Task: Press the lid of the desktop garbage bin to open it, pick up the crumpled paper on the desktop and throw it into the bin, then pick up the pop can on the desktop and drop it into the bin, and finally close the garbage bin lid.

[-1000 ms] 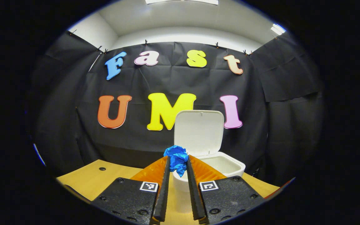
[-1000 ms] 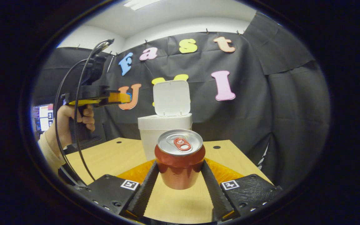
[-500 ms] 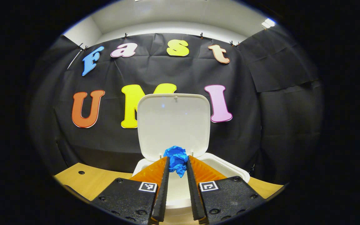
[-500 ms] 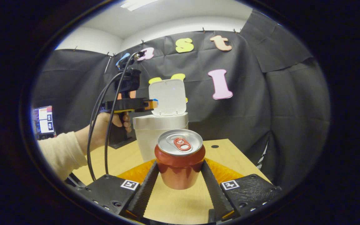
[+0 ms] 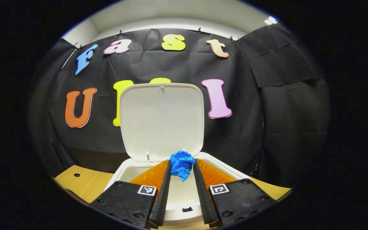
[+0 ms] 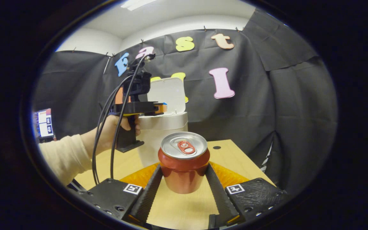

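Note:
The white bin (image 5: 121,169) stands with its lid (image 5: 161,121) upright. My left gripper (image 5: 182,166) hovers over the bin's mouth, shut on the blue crumpled paper (image 5: 181,163) at its fingertips. In the right gripper view, my right gripper (image 6: 184,167) is shut on the red pop can (image 6: 184,172), which stays upright just above the wooden table (image 6: 232,159). Behind the can, a hand (image 6: 107,134) holds the left gripper (image 6: 160,108) level above the bin (image 6: 161,134), in front of the raised lid (image 6: 169,94).
Black cloth walls close in the back and the right side. Cables (image 6: 105,127) hang from the left gripper down to the table. A small hole (image 6: 216,147) marks the tabletop right of the bin. A lit screen (image 6: 45,123) shows far left.
My left gripper has carried the paper forward from short of the bin to above its open mouth. The right gripper still holds the can and has barely shifted.

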Available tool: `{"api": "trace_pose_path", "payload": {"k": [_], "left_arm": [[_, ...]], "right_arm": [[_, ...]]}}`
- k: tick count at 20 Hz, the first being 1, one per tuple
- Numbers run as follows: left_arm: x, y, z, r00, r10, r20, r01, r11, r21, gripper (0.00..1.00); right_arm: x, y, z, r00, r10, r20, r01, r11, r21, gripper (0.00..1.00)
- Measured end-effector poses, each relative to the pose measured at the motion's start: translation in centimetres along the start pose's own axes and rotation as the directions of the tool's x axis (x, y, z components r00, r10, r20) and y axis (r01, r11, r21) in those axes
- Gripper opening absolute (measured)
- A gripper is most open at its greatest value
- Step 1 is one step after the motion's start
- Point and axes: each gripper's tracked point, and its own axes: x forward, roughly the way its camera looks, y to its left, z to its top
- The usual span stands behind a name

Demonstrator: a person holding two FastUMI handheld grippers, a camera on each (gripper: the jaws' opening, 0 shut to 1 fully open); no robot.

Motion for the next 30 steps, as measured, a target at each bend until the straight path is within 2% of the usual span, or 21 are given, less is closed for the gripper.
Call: {"api": "trace_pose_path", "payload": {"k": [2, 4, 6, 9, 12, 16, 20, 24, 30], "left_arm": [[-0.5, 0.0, 0.2, 1.000, -0.001, 0.001, 0.001, 1.000, -0.010, 0.57], [-1.3, 0.7, 0.1, 0.999, 0.033, -0.011, -0.033, 0.999, -0.022, 0.63], [-2.8, 0.7, -0.3, 0.999, 0.038, -0.039, -0.039, 0.999, -0.025, 0.68], [-5.8, 1.6, 0.6, 0.998, 0.064, -0.014, -0.064, 0.998, -0.010, 0.76], [-9.3, 2.5, 0.5, 0.995, 0.099, 0.001, -0.099, 0.995, -0.017, 0.94], [-14.5, 4.6, -0.6, 0.987, 0.161, 0.012, -0.161, 0.987, 0.027, 0.96], [-19.3, 6.5, -3.7, 0.978, 0.208, -0.013, -0.208, 0.978, -0.018, 0.97], [-23.0, 8.7, -5.6, 0.966, 0.259, 0.017, -0.258, 0.965, -0.038, 0.96], [-27.3, 12.0, -8.4, 0.931, 0.366, -0.004, -0.366, 0.930, -0.032, 0.97]], "right_arm": [[0.0, 0.0, 0.2, 1.000, 0.000, 0.006, 0.000, 1.000, -0.005, 0.81], [-0.1, 0.2, 0.4, 1.000, 0.003, 0.013, -0.003, 1.000, -0.009, 0.80], [-0.4, 0.7, 0.5, 1.000, 0.014, 0.019, -0.014, 1.000, -0.007, 0.80], [-0.6, 1.2, 0.5, 1.000, 0.016, 0.024, -0.015, 1.000, -0.025, 0.80], [-0.5, 1.7, 0.3, 1.000, 0.014, 0.025, -0.012, 0.999, -0.044, 0.80], [-0.3, 2.4, -0.4, 1.000, 0.002, 0.003, -0.002, 0.998, -0.069, 0.81], [-0.4, 3.2, -0.6, 1.000, -0.010, -0.010, 0.009, 0.996, -0.094, 0.80], [-0.5, 4.1, -1.1, 0.999, -0.024, -0.032, 0.021, 0.994, -0.109, 0.80], [-1.1, 6.1, -0.8, 0.999, -0.028, -0.045, 0.023, 0.993, -0.112, 0.80]]}}
